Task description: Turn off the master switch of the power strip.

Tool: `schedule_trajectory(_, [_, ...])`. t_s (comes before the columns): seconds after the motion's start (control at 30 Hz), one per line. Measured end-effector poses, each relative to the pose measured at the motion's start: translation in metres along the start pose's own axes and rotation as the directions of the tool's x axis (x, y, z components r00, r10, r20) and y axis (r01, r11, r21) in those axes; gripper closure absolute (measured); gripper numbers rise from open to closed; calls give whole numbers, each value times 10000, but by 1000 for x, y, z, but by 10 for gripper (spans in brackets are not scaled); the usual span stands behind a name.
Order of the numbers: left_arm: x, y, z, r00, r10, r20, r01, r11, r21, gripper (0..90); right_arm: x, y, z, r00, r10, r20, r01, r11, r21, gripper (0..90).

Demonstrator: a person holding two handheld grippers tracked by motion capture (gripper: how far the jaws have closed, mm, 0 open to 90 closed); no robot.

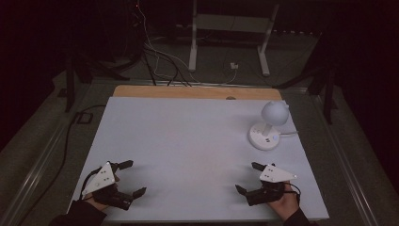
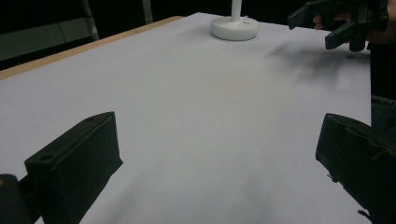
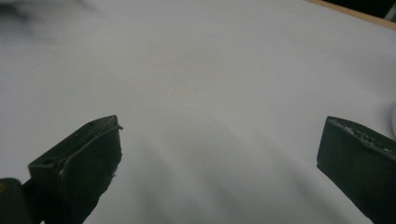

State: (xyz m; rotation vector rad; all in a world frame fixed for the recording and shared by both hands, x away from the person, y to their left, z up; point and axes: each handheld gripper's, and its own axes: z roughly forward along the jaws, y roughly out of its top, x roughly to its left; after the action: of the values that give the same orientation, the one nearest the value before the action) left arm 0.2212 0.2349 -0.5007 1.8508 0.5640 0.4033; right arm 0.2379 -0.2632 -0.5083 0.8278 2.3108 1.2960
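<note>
Claws are both sitting near your edge of the bench (image 1: 197, 136), and the white lamp (image 1: 268, 127) is the one landmark to place them by. Your left claw (image 1: 133, 178) is resting well apart from the lamp, far across the white surface toward the near left corner, with its jaws standing wide and nothing between them; it is released. In the left gripper view you are looking along that left claw (image 2: 219, 154) over bare white surface, and the lamp's round base (image 2: 235, 28) is showing far off at the top, with its thin stem rising out of frame. Your right claw (image 1: 248, 177) is lying nearer the lamp, on the side of it closest to you, yet apart from it and not touching it; its jaws are also spread wide and holding nothing, so it is released too. The right gripper view is showing the right claw (image 3: 219, 154) open over plain white surface, with a strip of the wooden edge (image 3: 355, 13) at the top right. In the left gripper view that right claw (image 2: 322, 28) is hovering just to the side of the lamp's base, casting a soft shadow on the bench. The lamp itself is standing upright toward the far right of the bench, its round head tilted above the base, and a cable is leading off from the base.
</note>
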Motion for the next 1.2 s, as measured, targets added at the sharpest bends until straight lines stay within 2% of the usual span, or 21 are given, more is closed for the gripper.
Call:
schedule_trajectory(0.3, [0,0,0,10000,7,25,-7,10000,-23,4,7,3,1,9989,-410,-242,416,9989,234,0])
schedule_trajectory(0.73, [0,0,0,10000,29,2,-29,10000,13,4,12,15,-3,9981,-191,-579,200,9997,147,0])
schedule_trajectory(1.2, [0,1,0,10000,63,18,-63,10000,10,4,8,31,-10,9991,-153,-403,141,9995,-287,0])
